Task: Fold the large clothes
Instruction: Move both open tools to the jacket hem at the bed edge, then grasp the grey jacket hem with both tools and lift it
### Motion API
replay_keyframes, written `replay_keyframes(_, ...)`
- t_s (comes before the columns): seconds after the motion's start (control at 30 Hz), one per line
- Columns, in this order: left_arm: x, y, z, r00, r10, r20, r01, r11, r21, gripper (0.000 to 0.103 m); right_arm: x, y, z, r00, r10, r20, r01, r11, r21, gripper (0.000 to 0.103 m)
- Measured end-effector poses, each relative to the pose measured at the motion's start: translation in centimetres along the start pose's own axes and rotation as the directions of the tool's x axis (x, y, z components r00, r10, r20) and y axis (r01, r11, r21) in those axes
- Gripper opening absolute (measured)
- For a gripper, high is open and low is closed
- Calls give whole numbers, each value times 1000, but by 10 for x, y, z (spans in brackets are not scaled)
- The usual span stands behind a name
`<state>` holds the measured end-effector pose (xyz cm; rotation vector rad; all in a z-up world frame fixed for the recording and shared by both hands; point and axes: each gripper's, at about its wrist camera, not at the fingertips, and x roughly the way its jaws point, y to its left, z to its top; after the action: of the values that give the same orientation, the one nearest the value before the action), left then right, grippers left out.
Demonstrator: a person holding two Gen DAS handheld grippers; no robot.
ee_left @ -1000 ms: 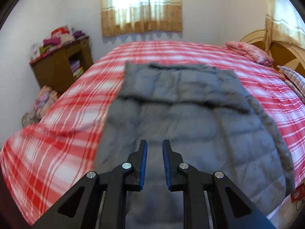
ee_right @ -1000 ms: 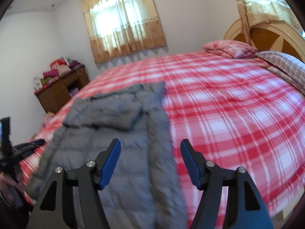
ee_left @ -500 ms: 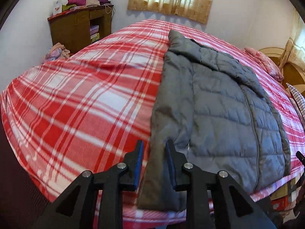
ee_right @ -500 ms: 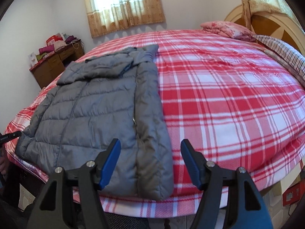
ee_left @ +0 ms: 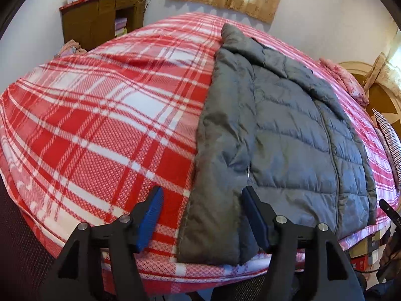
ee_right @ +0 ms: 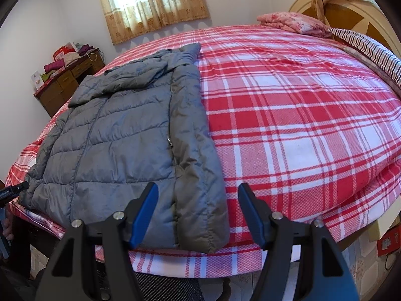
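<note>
A grey quilted puffer jacket (ee_left: 288,130) lies flat on the red-and-white plaid bed (ee_left: 100,125), collar at the far end and hem at the near edge. My left gripper (ee_left: 201,213) hovers at the hem's left corner. Its jaws are opening; the corner shows between the blue pads (ee_left: 153,213), which do not press on it. In the right wrist view the same jacket (ee_right: 125,130) fills the left half of the bed (ee_right: 300,125). My right gripper (ee_right: 198,213) stands open over the hem's right corner, its pads clear of the fabric.
A wooden cabinet (ee_left: 100,22) piled with clothes stands by the far left wall. A pink pillow (ee_right: 293,22), a striped pillow (ee_right: 371,47) and the wooden headboard (ee_right: 351,7) are at the right. A red box (ee_right: 387,240) sits on the floor.
My left gripper swung from over the jacket's middle to its near left corner, and its jaws went from nearly shut to wide apart. My right gripper sank toward the near right corner, still open.
</note>
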<state>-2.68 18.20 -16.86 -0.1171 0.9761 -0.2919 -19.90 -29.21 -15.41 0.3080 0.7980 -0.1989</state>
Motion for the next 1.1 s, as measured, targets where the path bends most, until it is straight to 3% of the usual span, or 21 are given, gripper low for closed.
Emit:
replay_keyframes(0.07, -2, -3, -3, 999, -38, -9, 38, 999, 17, 65, 0, -1, 0, 1000, -2, -4, 2, 1000, -1, 69)
replay_keyframes(0.23, 6, -16, -7, 999, -25, -32, 27, 997, 78, 65, 4, -5, -1, 1000, 8, -29, -7, 1000, 14, 69)
replay_keyframes(0.6, 6, -14, -12, 995, -95, -33, 97, 992, 74, 65, 13, -6, -10, 997, 25, -77, -24, 1000, 11, 69)
replay_keyframes(0.77, 9, -22, -17, 997, -72, -37, 76, 990, 122, 64, 26, 2, -18, 988, 54, -142, -59, 998, -27, 68)
replay_keyframes(0.8, 10, -24, -18, 996, -79, -34, 83, 988, 127, 55, 28, 2, -20, 987, 54, -148, -60, 998, -32, 67)
replay_keyframes(0.87, 12, -26, -18, 995, -92, -45, 97, 987, 128, 42, 32, 2, -25, 986, 62, -158, -68, 997, -33, 45)
replay_keyframes(0.93, 14, -25, -18, 994, -103, -47, 108, 987, 123, 40, 36, 0, -25, 981, 91, -169, -94, 995, -14, 26)
replay_keyframes(1.03, 12, -23, -16, 989, -145, -35, 147, 984, 98, 30, 38, 1, -22, 975, 119, -185, -124, 992, -16, 14)
replay_keyframes(1.1, 6, -24, -16, 987, -161, -20, 162, 982, 96, 22, 32, 1, -19, 972, 153, -178, -156, 988, -4, 10)
